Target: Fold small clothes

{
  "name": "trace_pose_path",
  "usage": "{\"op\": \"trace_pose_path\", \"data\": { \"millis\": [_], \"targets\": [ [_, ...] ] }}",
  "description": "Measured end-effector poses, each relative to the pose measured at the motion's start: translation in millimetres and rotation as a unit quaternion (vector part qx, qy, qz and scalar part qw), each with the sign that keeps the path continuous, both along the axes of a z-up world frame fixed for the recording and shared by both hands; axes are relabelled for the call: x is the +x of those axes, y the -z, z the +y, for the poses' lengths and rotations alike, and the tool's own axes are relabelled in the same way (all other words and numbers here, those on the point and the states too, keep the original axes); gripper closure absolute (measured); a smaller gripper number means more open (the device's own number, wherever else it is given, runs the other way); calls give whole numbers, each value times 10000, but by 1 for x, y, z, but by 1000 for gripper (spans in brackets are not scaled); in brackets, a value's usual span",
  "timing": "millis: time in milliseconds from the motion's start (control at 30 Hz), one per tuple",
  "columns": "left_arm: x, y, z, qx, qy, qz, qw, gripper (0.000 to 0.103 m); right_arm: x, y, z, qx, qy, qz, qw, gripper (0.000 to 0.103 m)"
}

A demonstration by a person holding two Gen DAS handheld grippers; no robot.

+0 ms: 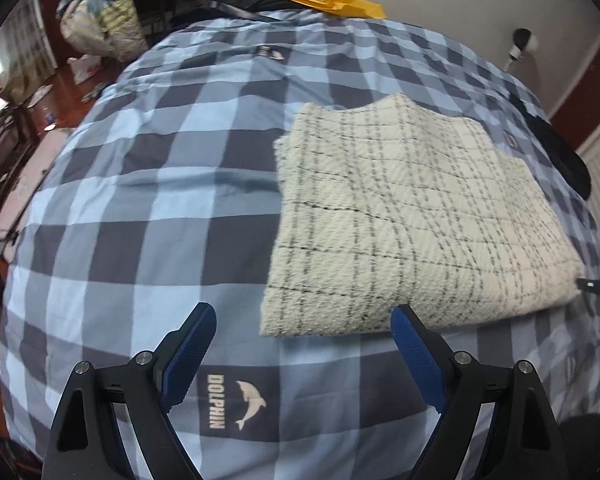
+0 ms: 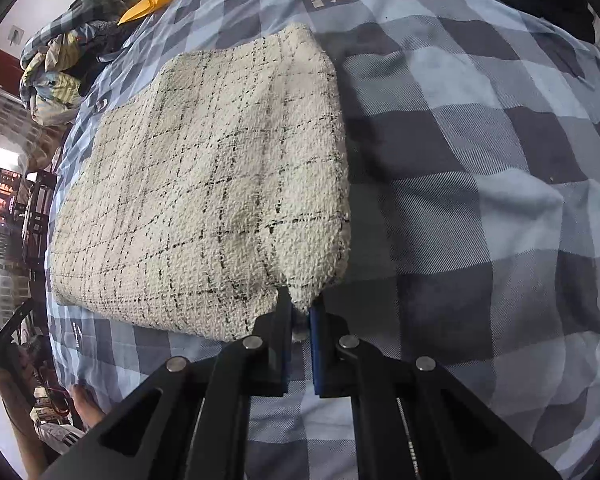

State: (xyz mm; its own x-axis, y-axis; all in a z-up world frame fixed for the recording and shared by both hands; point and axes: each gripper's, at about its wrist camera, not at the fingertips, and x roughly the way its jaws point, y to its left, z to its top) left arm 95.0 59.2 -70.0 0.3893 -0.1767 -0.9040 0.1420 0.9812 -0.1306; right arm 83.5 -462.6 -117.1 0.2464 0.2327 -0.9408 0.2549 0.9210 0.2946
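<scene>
Cream checked garment (image 1: 412,216) lies folded flat on the blue-check bedsheet (image 1: 140,200), toward the person's right. Right gripper (image 2: 300,316) is clamped tight on its near right corner; a nub of fabric shows between the pads. Left gripper (image 1: 304,320) hangs wide open and empty at the near edge, its right finger touching or just over the hem. Advice: pinch the left corner through all layers, then lift both corners level.
</scene>
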Motion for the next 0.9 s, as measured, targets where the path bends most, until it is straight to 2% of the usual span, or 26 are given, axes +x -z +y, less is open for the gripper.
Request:
{"op": "trace_pose_path", "data": {
  "millis": [67, 133, 200, 267, 333, 433, 500, 633, 700, 733, 767, 833, 867, 900],
  "targets": [
    [4, 4, -2, 22, 155, 30, 9999, 13, -10, 9, 2, -132, -172, 236, 9995, 99],
    [7, 8, -3, 103, 219, 30, 9997, 13, -11, 15, 6, -135, -238, 290, 9992, 99],
    [11, 12, -2, -3, 292, 77, 9995, 13, -12, 13, 4, -303, -125, 371, 9988, 90],
    [17, 17, 1, -174, 294, 174, 9993, 13, -15, 2, -5, -727, 247, 487, 9959, 64],
    [22, 22, 4, -295, 241, 233, 9990, 13, -22, -14, -10, -1025, 623, 356, 9921, 63],
    [32, 34, 10, -548, 143, 362, 9977, 13, -36, -42, 1, -745, 939, 54, 9928, 57],
    [39, 41, 15, -914, 124, 460, 9947, 13, -45, -59, 21, -425, 1016, -191, 9937, 54],
    [48, 54, 20, -1520, 193, 719, 9856, 15, -58, -83, 75, 319, 786, -803, 9932, 53],
    [50, 58, 20, -1631, 184, 857, 9827, 24, -62, -88, 100, 578, 663, -1094, 9901, 53],
    [51, 59, 19, -1593, 185, 907, 9829, 40, -65, -88, 110, 612, 595, -1227, 9888, 53],
    [52, 61, 16, -1465, 193, 968, 9843, 52, -67, -87, 120, 515, 500, -1368, 9880, 53],
    [54, 63, 12, -1328, 247, 1044, 9853, 61, -70, -79, 137, -31, 512, -1442, 9882, 53],
    [54, 63, 9, -1275, 294, 1049, 9858, 75, -70, -73, 140, -114, 546, -1429, 9882, 53],
    [53, 62, 7, -1201, 310, 1036, 9869, 83, -68, -67, 138, -103, 555, -1442, 9879, 53]
  ]
}}
